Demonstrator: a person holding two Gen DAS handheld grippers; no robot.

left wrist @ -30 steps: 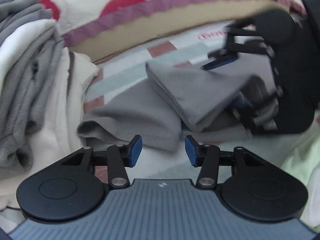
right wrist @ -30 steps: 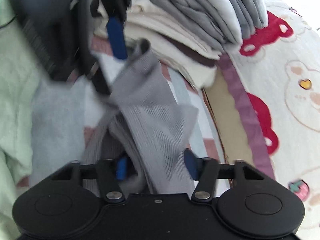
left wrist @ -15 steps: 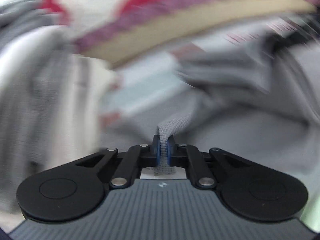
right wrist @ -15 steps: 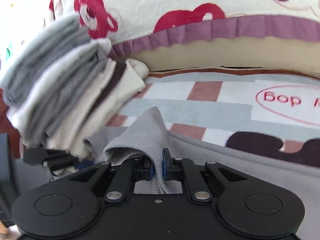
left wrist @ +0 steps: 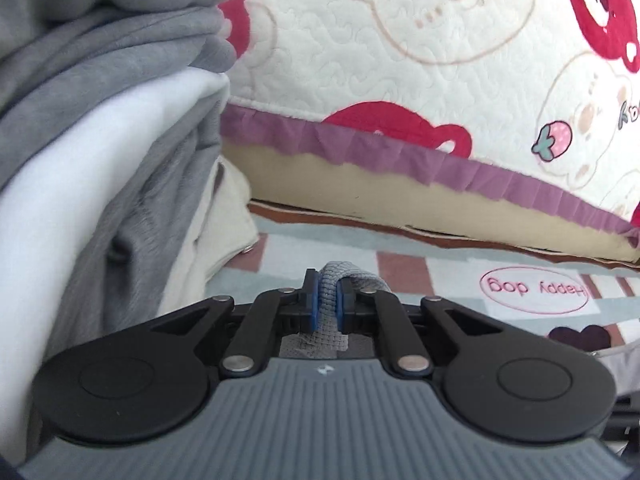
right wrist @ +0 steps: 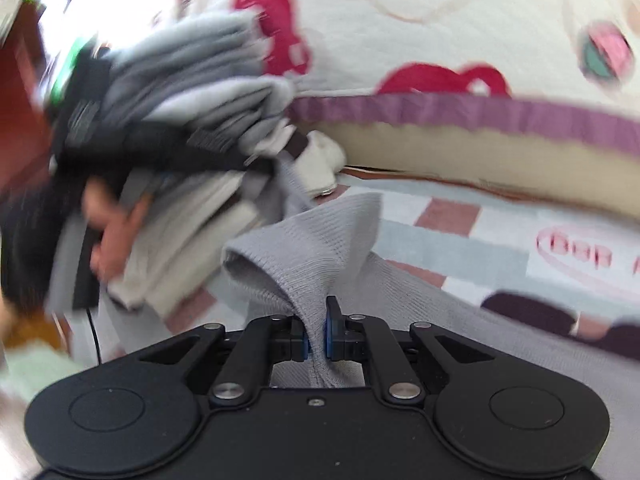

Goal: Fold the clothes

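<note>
Over checkered mat [left wrist: 448, 264], grey garment [right wrist: 320, 248] pinched in both grippers.

A cream quilted bedspread [left wrist: 420, 52] printed with red bears and a strawberry hangs over a mattress, its purple ruffled trim [left wrist: 400, 160] running along a tan mattress edge [left wrist: 360, 196]. Below, a checked play mat [left wrist: 440, 264] in pale blue, white and brick red carries a pink oval label reading "Happy dog" [left wrist: 536, 288], upside down, near its far edge.
</note>
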